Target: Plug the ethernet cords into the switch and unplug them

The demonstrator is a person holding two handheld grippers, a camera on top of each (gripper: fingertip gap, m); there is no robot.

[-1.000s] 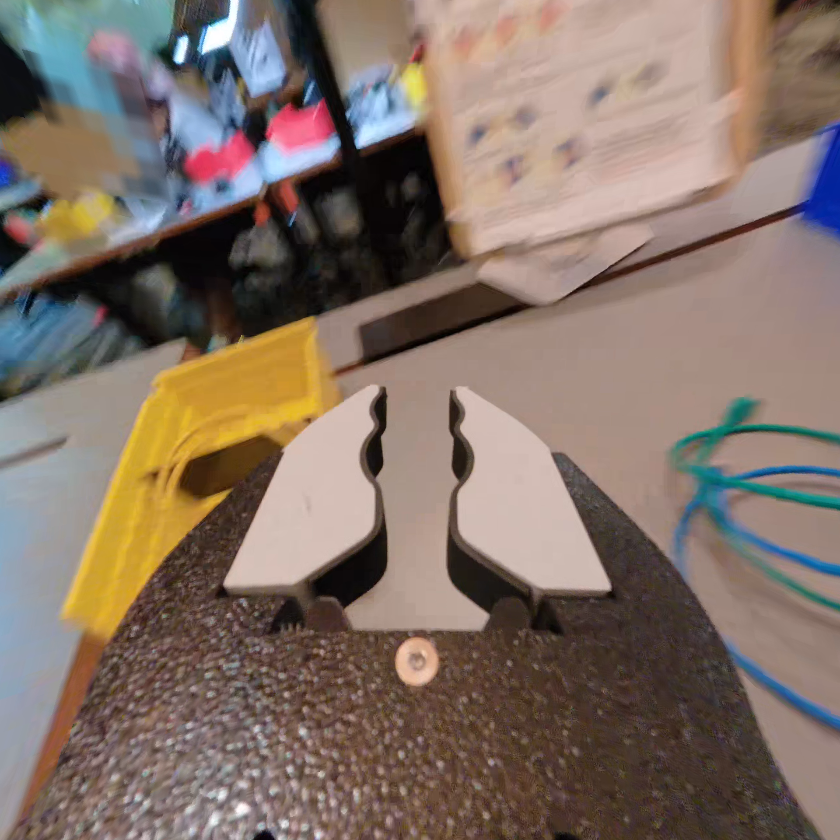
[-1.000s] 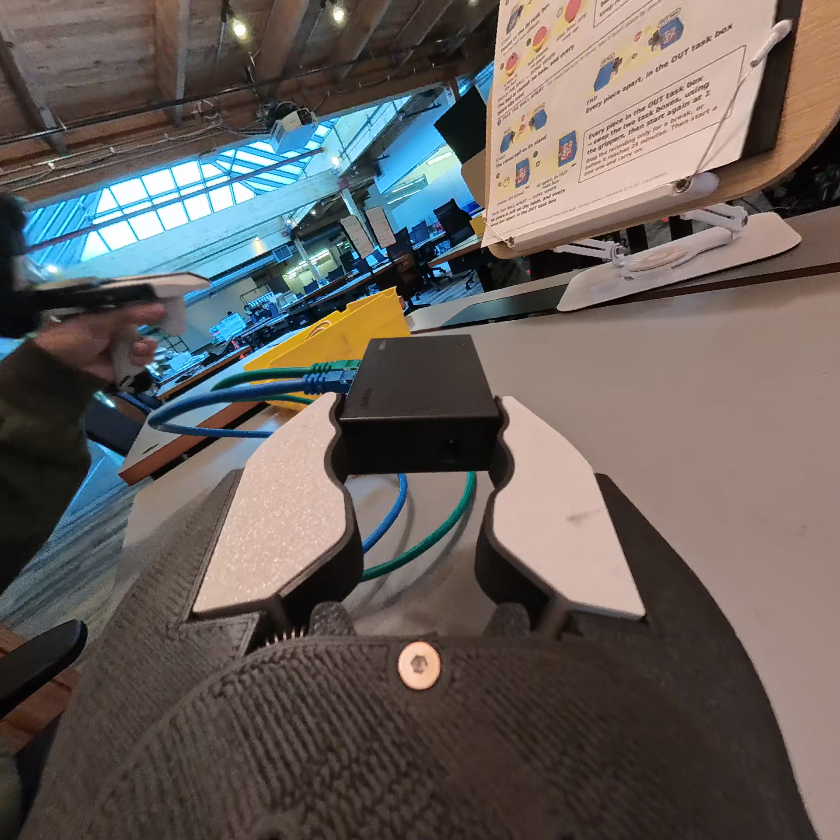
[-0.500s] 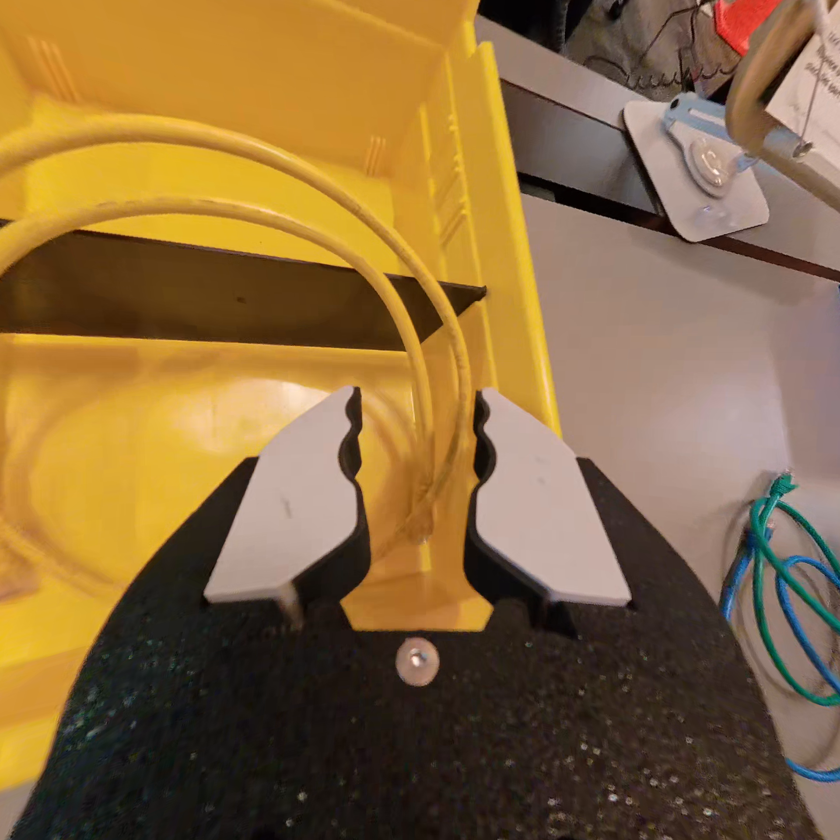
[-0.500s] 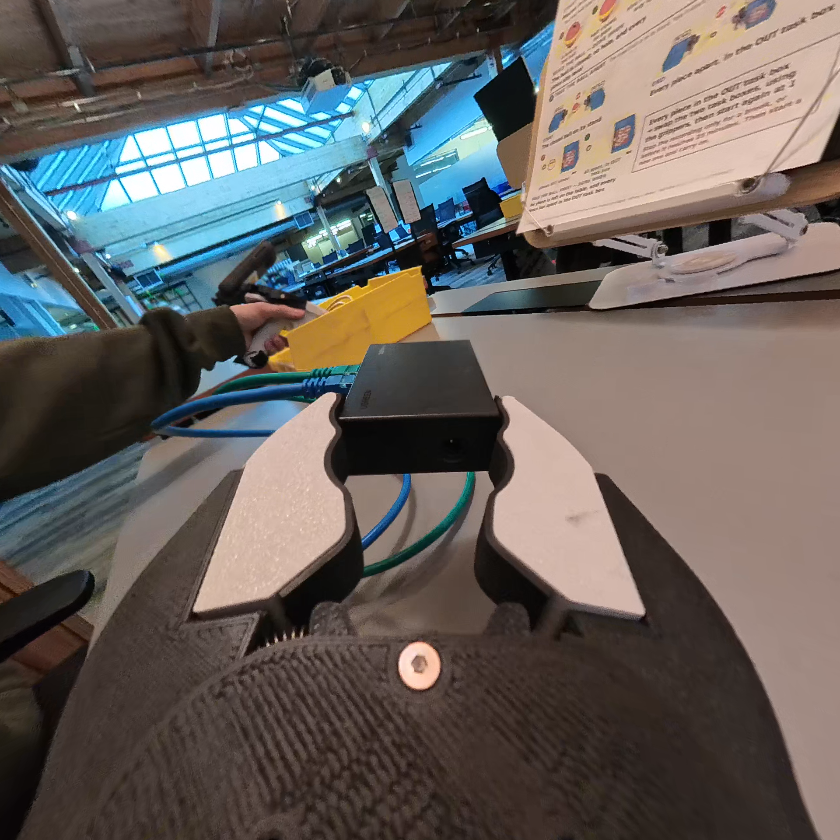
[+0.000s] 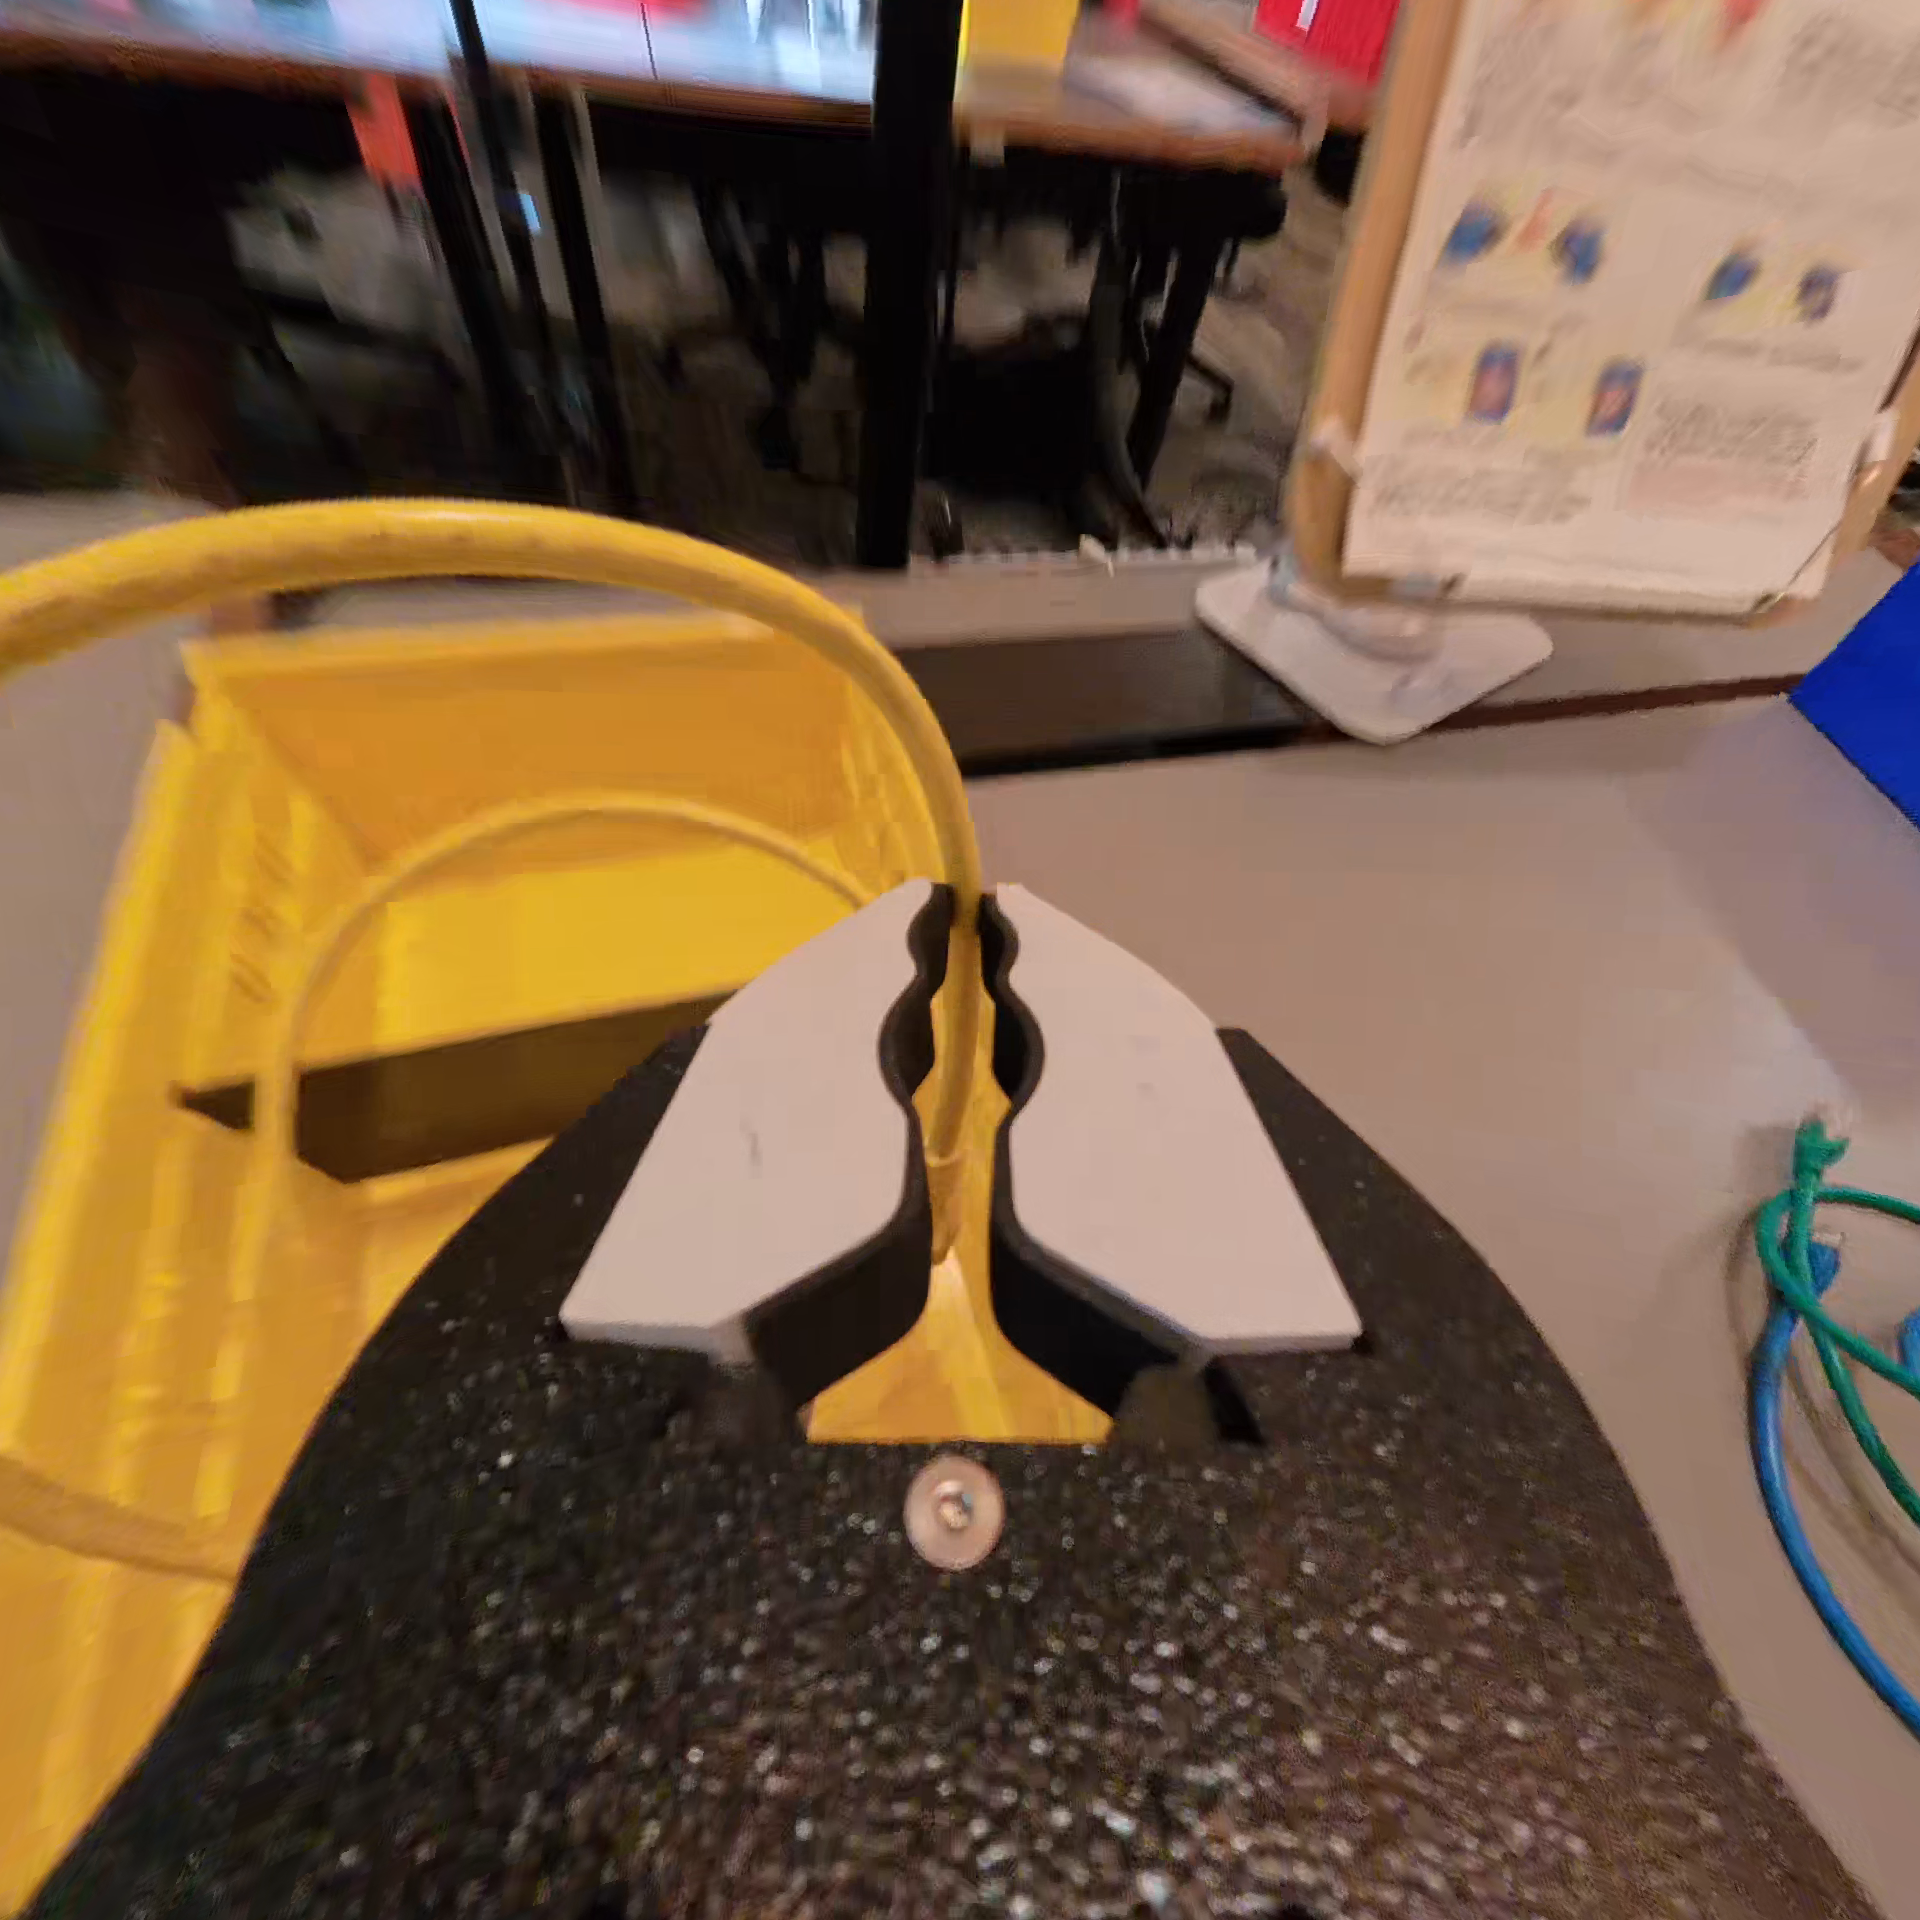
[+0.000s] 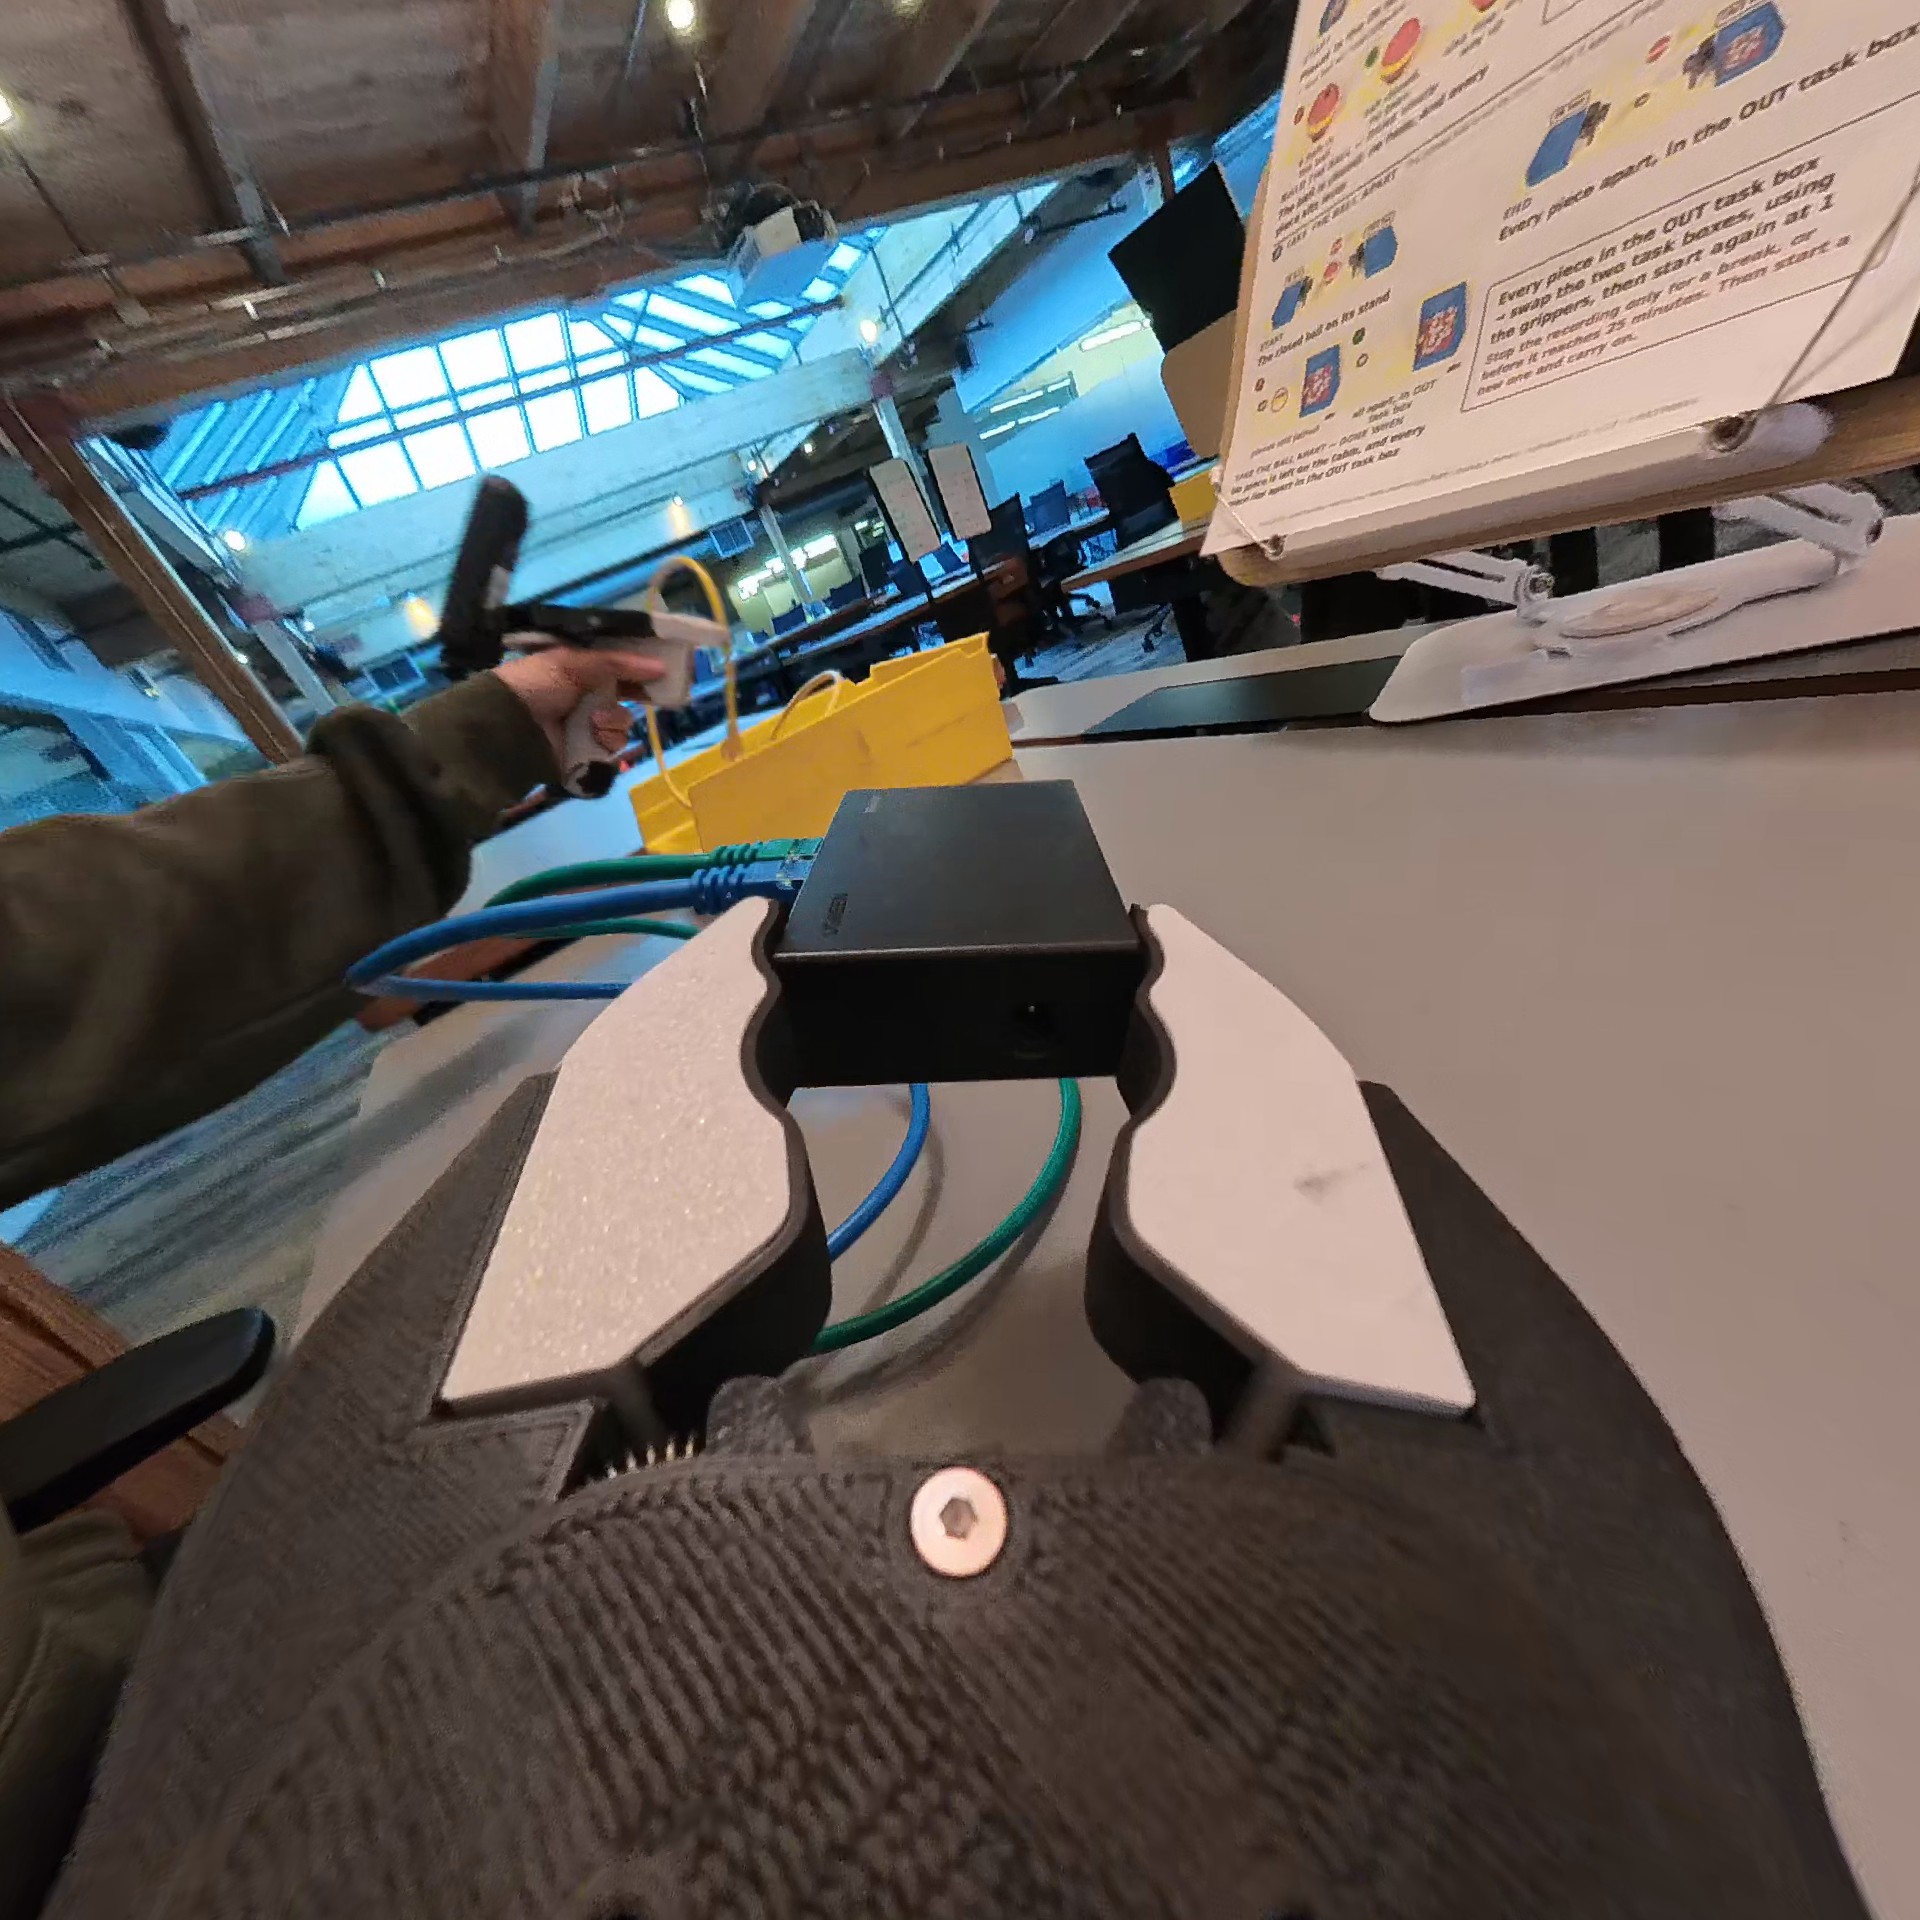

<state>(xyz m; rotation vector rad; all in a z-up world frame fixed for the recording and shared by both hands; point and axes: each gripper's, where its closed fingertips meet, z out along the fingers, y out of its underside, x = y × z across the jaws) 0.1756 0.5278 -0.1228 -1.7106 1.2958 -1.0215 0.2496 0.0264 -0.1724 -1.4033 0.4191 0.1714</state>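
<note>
My left gripper (image 5: 964, 914) is shut on a yellow ethernet cord (image 5: 520, 535) and holds it above the yellow bin (image 5: 208, 1039); the cord arcs up and left, and more of it loops in the bin. My right gripper (image 6: 956, 925) is shut on the black switch (image 6: 966, 883), which rests on the grey table (image 6: 1507, 987). A green cord (image 6: 748, 857) and a blue cord (image 6: 727, 891) are plugged into the switch's left side and loop under it. In the right wrist view the left gripper (image 6: 681, 627) holds the yellow cord (image 6: 696, 571) raised.
An instruction sheet on a wooden stand (image 6: 1558, 260) with a white base (image 5: 1371, 665) stands at the back of the table. A blue box (image 5: 1870, 717) sits at the far right. Loose ends of the green and blue cords (image 5: 1808, 1247) lie to the right. A person's sleeve (image 6: 208, 914) reaches across.
My left gripper has shut on the yellow cord in the bin and lifted it up. My right gripper stays shut on the switch, unmoved.
</note>
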